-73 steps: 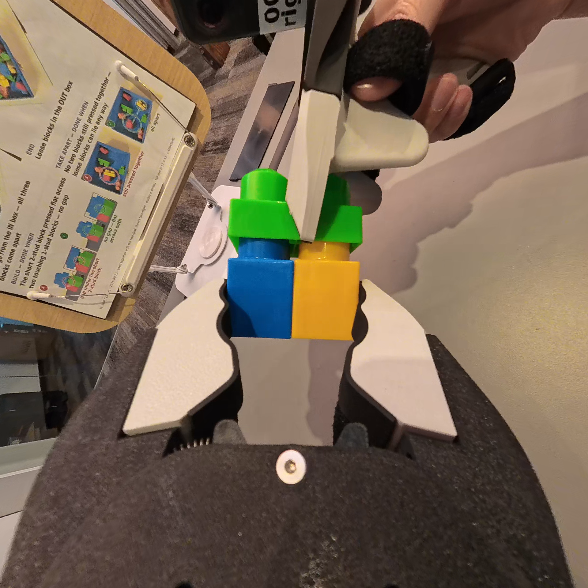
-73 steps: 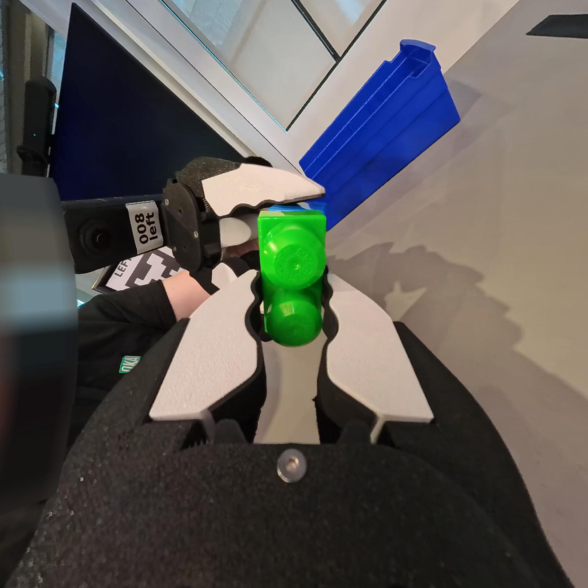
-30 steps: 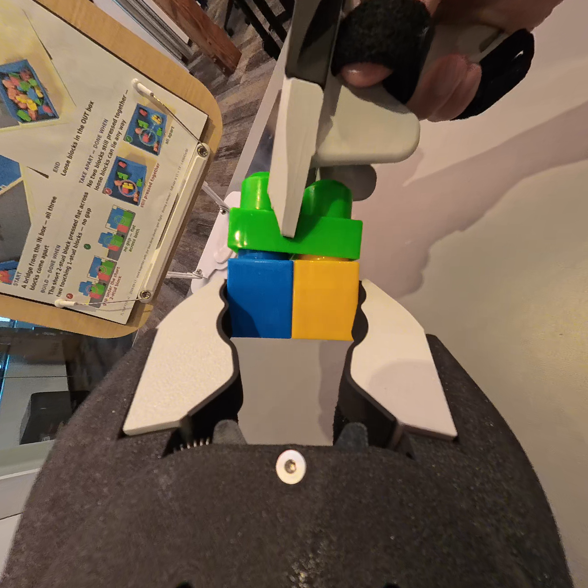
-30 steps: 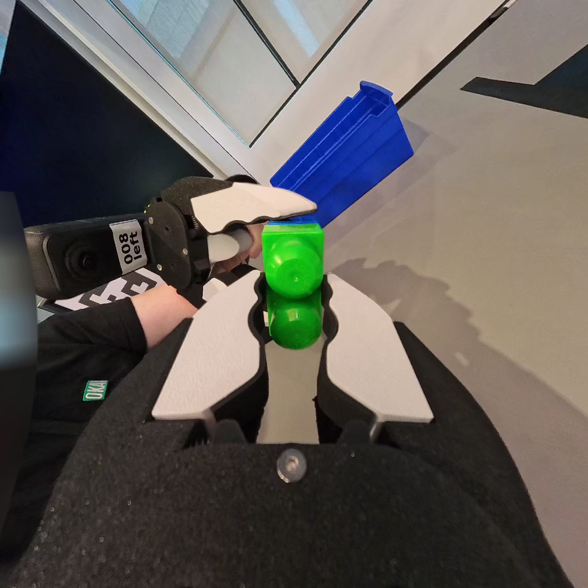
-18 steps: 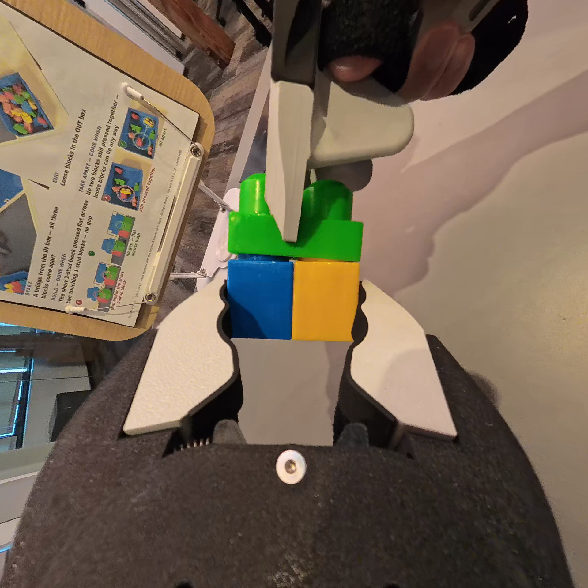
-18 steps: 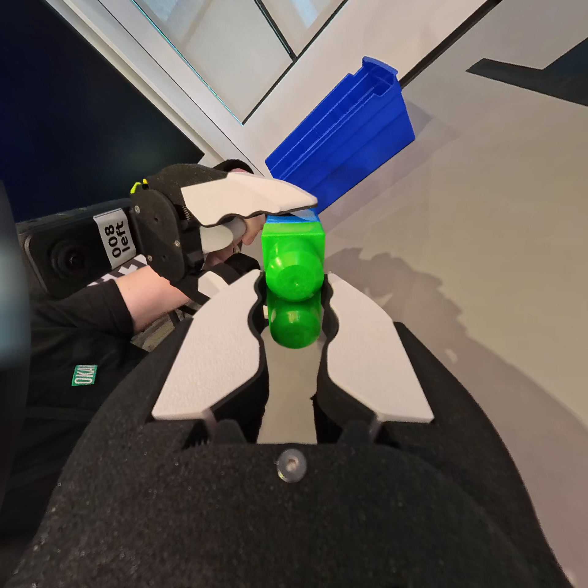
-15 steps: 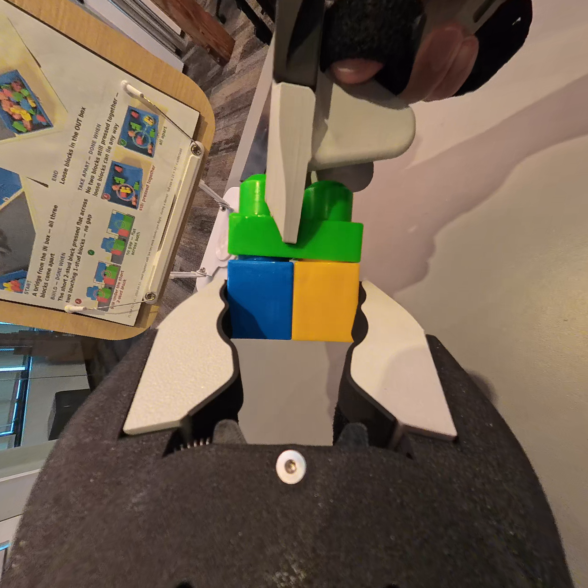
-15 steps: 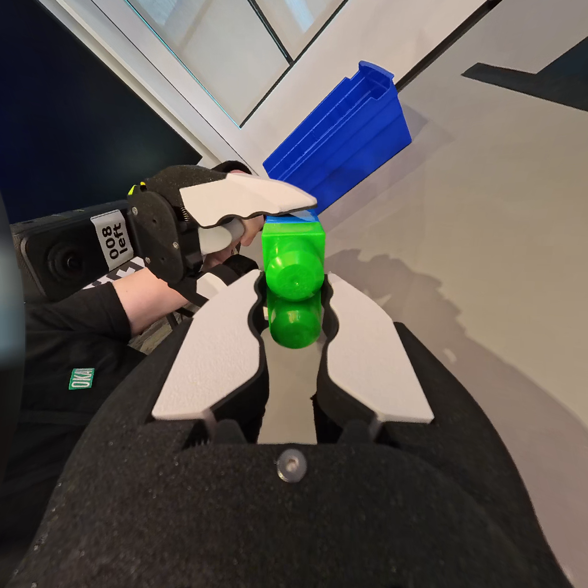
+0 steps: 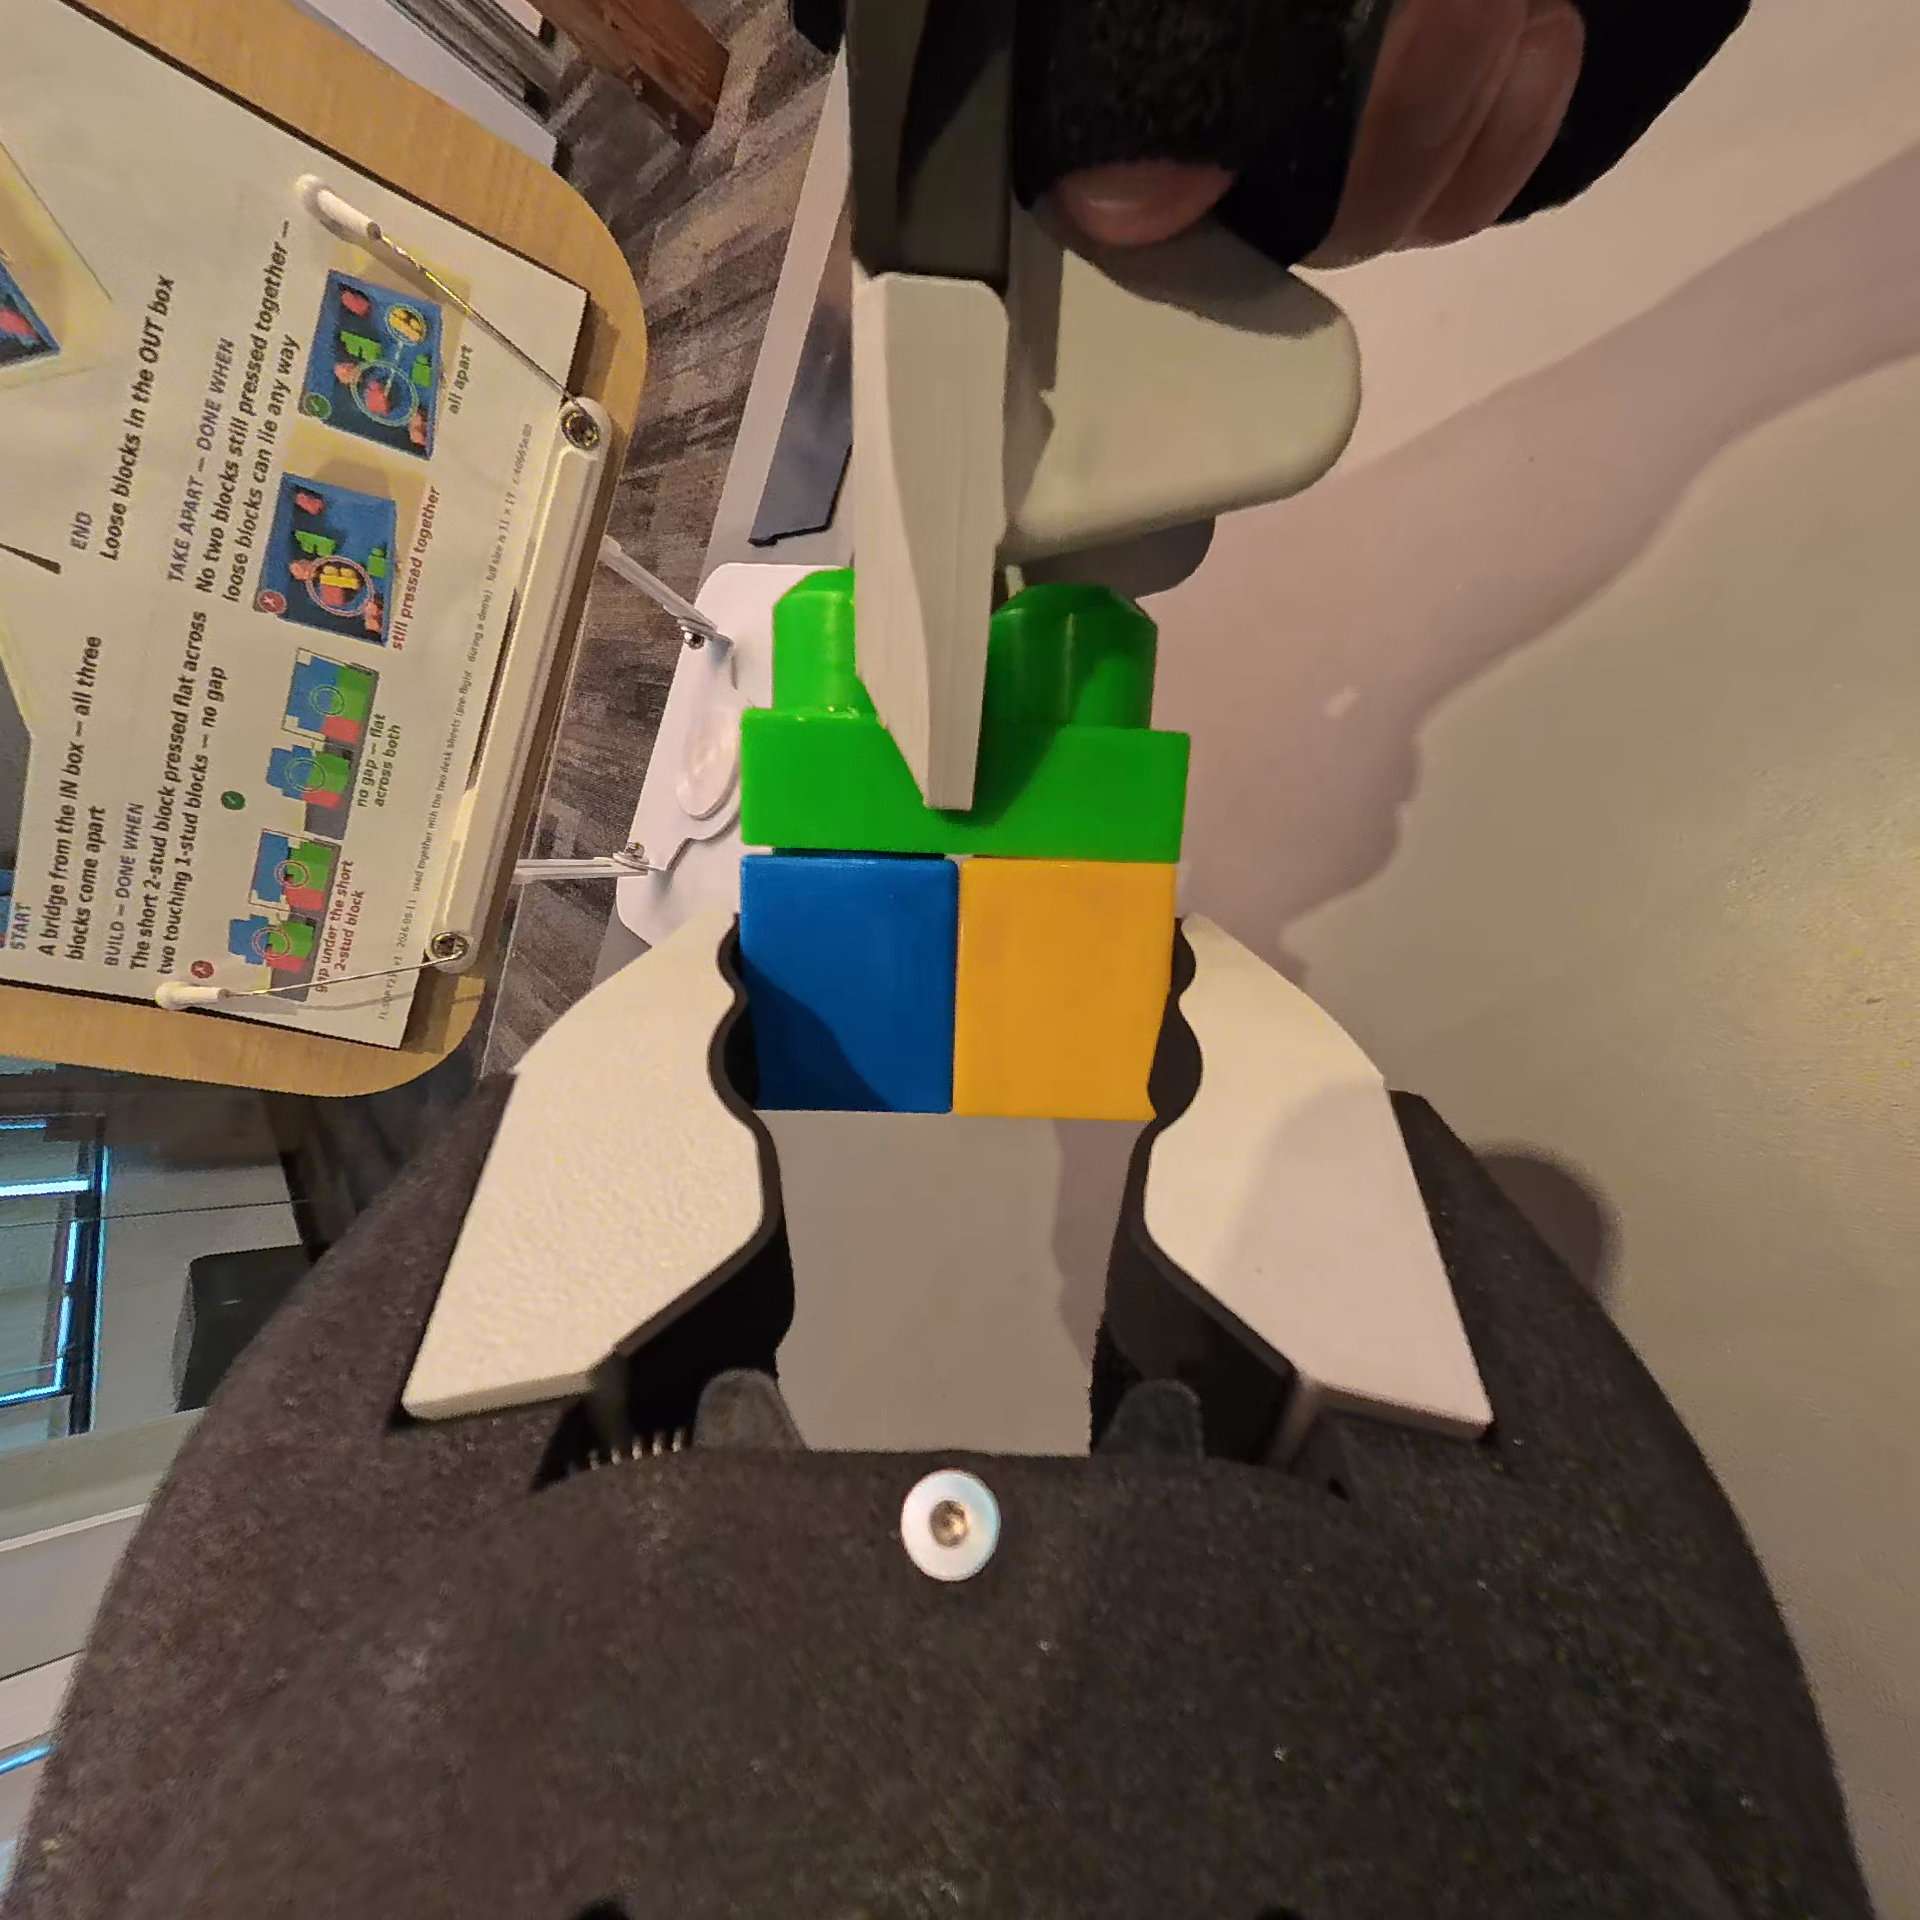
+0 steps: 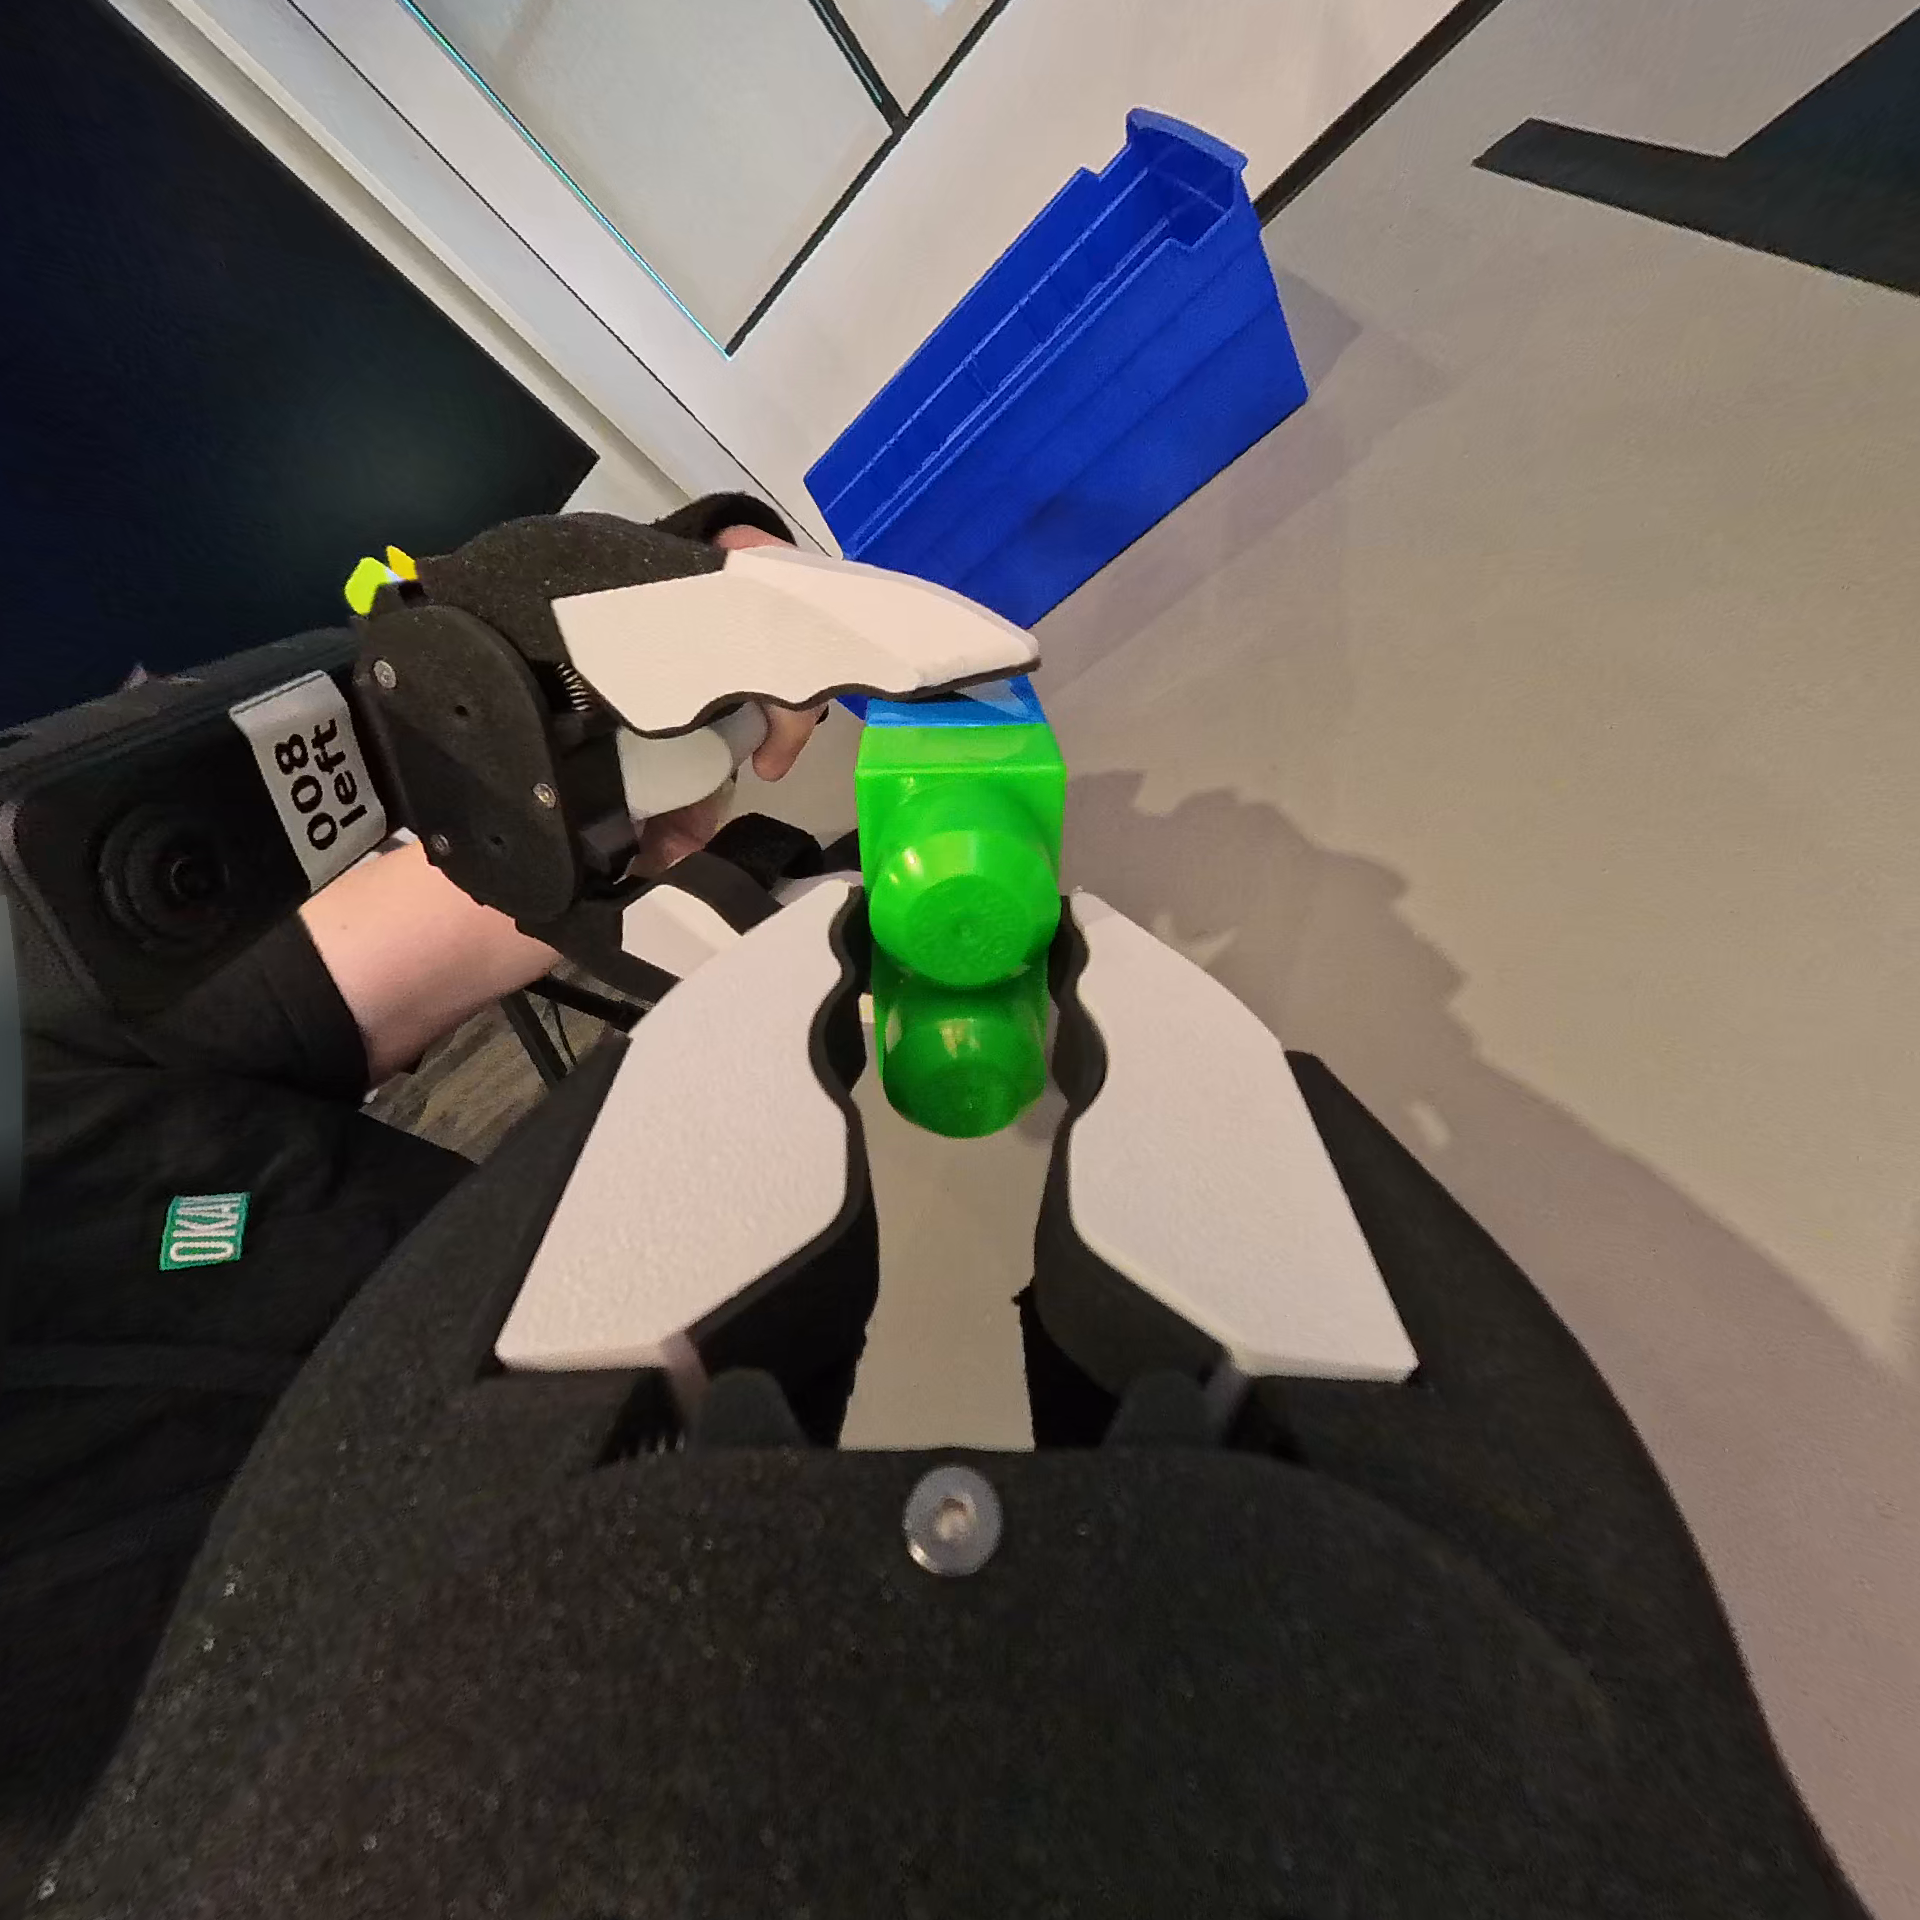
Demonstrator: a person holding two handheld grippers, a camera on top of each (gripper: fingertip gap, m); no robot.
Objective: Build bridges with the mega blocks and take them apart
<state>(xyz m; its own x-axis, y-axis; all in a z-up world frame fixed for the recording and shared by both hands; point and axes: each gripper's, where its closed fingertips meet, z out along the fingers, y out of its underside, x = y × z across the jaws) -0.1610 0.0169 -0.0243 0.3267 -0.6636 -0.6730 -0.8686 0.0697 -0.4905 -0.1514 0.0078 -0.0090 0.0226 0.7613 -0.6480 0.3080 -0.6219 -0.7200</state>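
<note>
Seated flush now where it was riding high, the green block (image 9: pixel 1081 790) (light, stiff, slick) is being pinched by the right tool (image 10: pixel 961 997) at its studs while the left tool (image 9: pixel 951 997) is clamping the blue block (image 9: pixel 847 982) and yellow block (image 9: pixel 1060 982).

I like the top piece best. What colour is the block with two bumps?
Bright green; the left wrist view shows it best.
</note>
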